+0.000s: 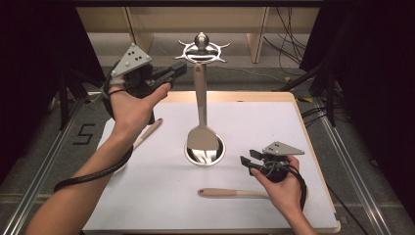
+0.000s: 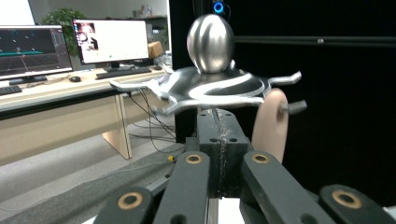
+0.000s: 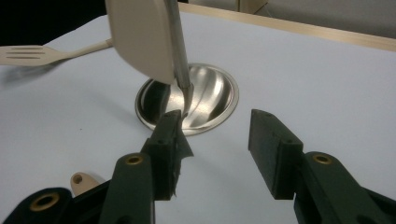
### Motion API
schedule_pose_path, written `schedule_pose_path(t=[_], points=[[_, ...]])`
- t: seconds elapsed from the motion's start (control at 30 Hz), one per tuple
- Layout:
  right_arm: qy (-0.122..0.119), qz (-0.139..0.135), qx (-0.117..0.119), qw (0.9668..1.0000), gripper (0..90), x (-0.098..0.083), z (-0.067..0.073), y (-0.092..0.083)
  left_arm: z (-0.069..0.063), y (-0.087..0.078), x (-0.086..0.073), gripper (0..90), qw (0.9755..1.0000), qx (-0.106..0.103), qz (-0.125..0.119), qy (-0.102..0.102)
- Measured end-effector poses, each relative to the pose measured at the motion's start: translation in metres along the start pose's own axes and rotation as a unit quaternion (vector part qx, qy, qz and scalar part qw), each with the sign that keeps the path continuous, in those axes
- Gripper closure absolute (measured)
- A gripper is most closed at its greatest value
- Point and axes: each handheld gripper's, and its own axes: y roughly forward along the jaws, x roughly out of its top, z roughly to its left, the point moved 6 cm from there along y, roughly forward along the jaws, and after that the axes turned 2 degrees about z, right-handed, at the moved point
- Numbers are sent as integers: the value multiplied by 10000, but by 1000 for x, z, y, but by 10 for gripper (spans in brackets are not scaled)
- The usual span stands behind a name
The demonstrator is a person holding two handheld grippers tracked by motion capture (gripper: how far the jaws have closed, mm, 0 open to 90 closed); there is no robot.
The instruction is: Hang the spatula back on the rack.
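A metal utensil stand rises from a round shiny base (image 1: 219, 152) in the middle of the white table to a crown of hooks (image 1: 201, 53). A beige spatula (image 1: 201, 134) hangs from it, blade low over the base. My left gripper (image 1: 178, 70) is raised just left of the crown, jaws shut with nothing between them. In the left gripper view its shut tips (image 2: 219, 126) sit right under the crown (image 2: 210, 88), with the spatula's beige handle end (image 2: 273, 123) on a hook beside them. My right gripper (image 1: 247, 162) rests low, right of the base, open and empty (image 3: 219, 140).
A slotted beige spatula (image 3: 28, 53) lies on the table at the left, its handle (image 1: 147, 133) under my left wrist. Another beige utensil handle (image 1: 230, 193) lies near the front, beside my right hand. The white board (image 1: 293, 127) has a wooden rim.
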Motion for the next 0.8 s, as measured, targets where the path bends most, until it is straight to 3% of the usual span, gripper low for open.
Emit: schedule_pose_path(t=[0.13, 0.2, 0.27, 0.4, 0.53, 0.8], points=[[46, 2, 2, 10000, 554, 0, 0, -1, 4, 2, 3, 896, 9999, 121, -48, -8], [-74, -11, -39, 10000, 554, 0, -3, -1, 6, 2, 4, 896, 9998, 163, -77, -15], [25, 8, -27, 10000, 554, 0, -1, -1, 7, 2, 4, 896, 9998, 154, -86, -35], [11, 16, -46, 10000, 554, 0, -1, -1, 10, 4, 5, 896, 9996, 261, -84, 92], [12, 24, -46, 10000, 554, -1, -1, -1, 17, 8, 6, 896, 9992, 392, -80, 78], [57, 26, -6, 10000, 554, 0, -1, -1, 28, 17, 8, 896, 9984, 549, 30, 125]])
